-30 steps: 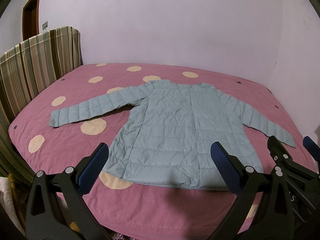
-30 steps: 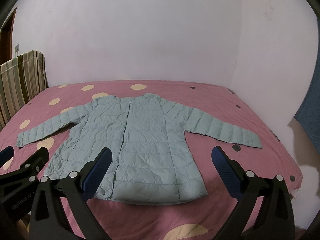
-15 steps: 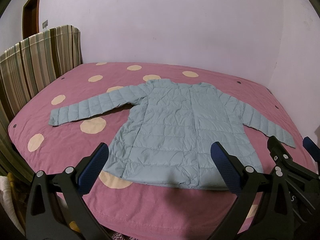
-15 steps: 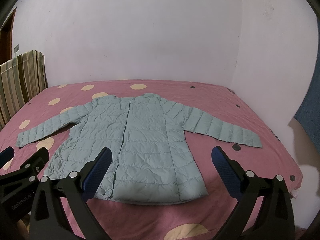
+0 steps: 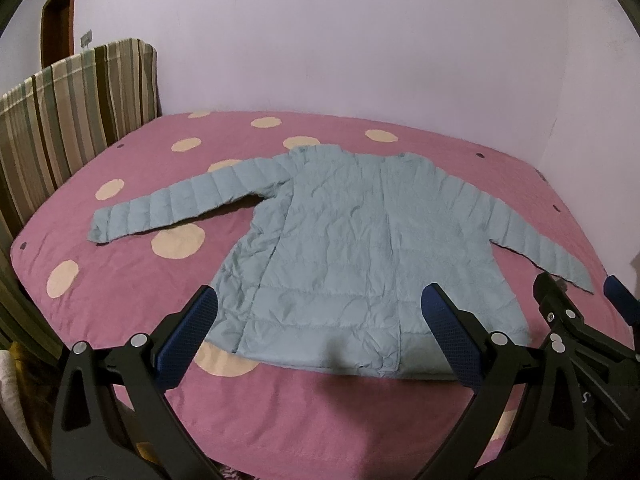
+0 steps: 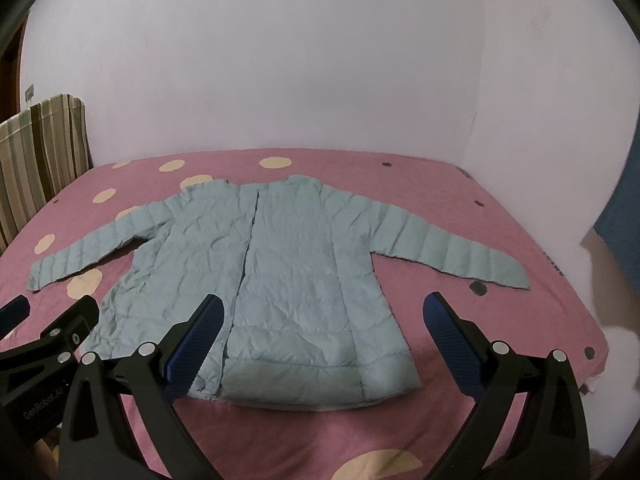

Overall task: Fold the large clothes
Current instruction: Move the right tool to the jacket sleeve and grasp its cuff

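A pale blue-green quilted jacket (image 5: 360, 248) lies flat on the pink bed (image 5: 120, 280), front up, both sleeves spread out to the sides. It also shows in the right wrist view (image 6: 296, 272). My left gripper (image 5: 320, 308) is open and empty, held above the near hem. My right gripper (image 6: 320, 316) is open and empty, also above the near hem. The right gripper shows at the right edge of the left wrist view (image 5: 576, 304). The left gripper shows at the left edge of the right wrist view (image 6: 52, 312).
The pink cover has cream dots. A striped headboard (image 5: 72, 120) stands along the bed's left side. White walls (image 6: 320, 60) close the far side and the right side. A dark blue cloth (image 6: 624, 224) hangs at the far right.
Both grippers have moved slightly; the jacket sits a little lower and nearer in the left wrist view. The jacket itself has not moved.
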A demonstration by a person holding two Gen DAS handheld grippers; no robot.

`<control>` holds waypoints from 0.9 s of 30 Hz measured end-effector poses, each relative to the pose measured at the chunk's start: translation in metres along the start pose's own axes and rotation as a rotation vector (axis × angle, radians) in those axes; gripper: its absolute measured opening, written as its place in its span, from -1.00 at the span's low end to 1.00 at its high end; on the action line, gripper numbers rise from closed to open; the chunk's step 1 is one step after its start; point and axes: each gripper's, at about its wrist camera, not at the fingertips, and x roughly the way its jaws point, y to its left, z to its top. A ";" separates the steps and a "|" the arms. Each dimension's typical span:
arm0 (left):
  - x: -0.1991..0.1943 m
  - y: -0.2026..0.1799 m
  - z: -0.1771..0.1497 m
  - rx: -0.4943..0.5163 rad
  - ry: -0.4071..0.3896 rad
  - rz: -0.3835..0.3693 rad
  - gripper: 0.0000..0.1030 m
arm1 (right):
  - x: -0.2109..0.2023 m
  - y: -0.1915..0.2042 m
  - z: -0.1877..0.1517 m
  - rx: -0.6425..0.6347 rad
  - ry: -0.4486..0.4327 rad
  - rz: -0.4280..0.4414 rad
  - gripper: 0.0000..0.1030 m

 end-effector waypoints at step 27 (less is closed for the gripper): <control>0.203 0.140 0.028 -0.478 0.238 0.369 0.96 | 0.185 -0.190 0.000 0.584 0.146 -0.018 0.91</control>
